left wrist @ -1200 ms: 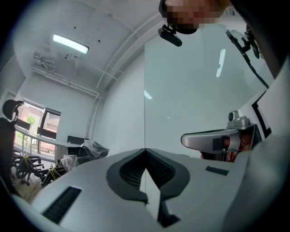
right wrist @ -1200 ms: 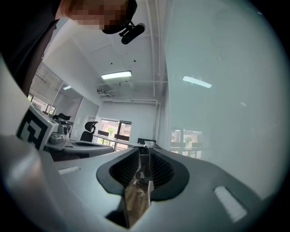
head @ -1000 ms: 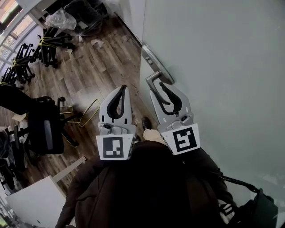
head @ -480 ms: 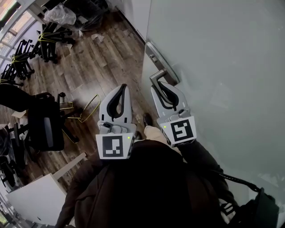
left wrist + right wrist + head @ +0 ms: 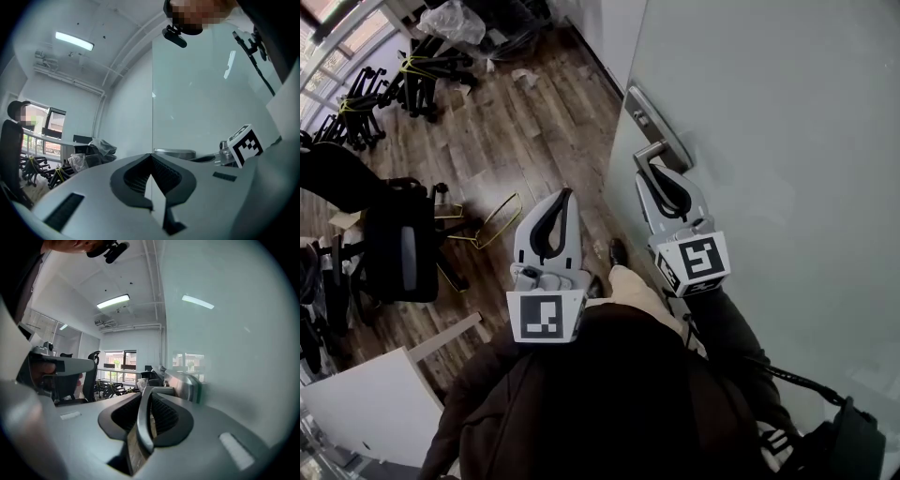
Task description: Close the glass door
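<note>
The frosted glass door [image 5: 769, 141] fills the right side of the head view. Its metal lever handle [image 5: 649, 152] sticks out below a long steel plate [image 5: 658, 125]. My right gripper [image 5: 654, 167] is shut on the lever. In the right gripper view the grey lever [image 5: 142, 418] runs between the jaws of the right gripper [image 5: 149, 392], with the plate [image 5: 183, 383] just beyond. My left gripper [image 5: 565, 194] hangs shut and empty over the wooden floor, left of the door edge. The left gripper [image 5: 151, 157] points at the door [image 5: 201, 93].
A black office chair [image 5: 394, 253] stands at the left. Stacked chair bases [image 5: 366, 94] and plastic bags [image 5: 455, 19] lie further back on the wooden floor [image 5: 506, 141]. A yellow wire frame [image 5: 492, 225] lies near my feet. A white table corner [image 5: 366, 412] is at bottom left.
The door, its handle and my right gripper on it have shifted up and to the right in the head view. The left gripper has stayed shut and nearly still.
</note>
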`<state>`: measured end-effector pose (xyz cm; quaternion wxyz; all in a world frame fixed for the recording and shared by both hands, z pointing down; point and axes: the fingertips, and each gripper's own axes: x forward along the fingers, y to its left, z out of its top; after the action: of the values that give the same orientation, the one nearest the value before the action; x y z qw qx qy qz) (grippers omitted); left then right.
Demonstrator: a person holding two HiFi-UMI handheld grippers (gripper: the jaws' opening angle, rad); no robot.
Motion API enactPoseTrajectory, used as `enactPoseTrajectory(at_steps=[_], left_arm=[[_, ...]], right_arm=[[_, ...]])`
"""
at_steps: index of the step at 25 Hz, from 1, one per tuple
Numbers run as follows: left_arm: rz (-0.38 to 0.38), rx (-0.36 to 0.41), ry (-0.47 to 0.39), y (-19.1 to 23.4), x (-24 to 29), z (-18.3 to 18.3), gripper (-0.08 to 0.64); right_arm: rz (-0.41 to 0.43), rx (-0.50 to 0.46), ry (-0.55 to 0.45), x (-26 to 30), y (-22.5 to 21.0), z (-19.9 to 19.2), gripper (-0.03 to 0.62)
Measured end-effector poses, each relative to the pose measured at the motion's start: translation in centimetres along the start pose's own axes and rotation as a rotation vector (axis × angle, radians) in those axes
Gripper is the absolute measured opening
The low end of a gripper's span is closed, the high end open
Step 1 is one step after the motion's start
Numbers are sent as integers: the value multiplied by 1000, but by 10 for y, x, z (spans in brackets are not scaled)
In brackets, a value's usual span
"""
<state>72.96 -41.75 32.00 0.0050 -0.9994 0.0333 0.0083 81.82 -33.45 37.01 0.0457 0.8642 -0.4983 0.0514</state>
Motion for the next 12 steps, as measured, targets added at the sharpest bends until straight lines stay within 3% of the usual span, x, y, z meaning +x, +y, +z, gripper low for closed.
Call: enactPoseTrajectory(at_steps=[5,12], left_arm=[[30,-16,16,18,-52,-1,-3],[111,0,18,19,-85,6,-3]], right_arm=[[25,-11,-7,-4,43,9,69],[84,-18,-8,-6,73,9,69]])
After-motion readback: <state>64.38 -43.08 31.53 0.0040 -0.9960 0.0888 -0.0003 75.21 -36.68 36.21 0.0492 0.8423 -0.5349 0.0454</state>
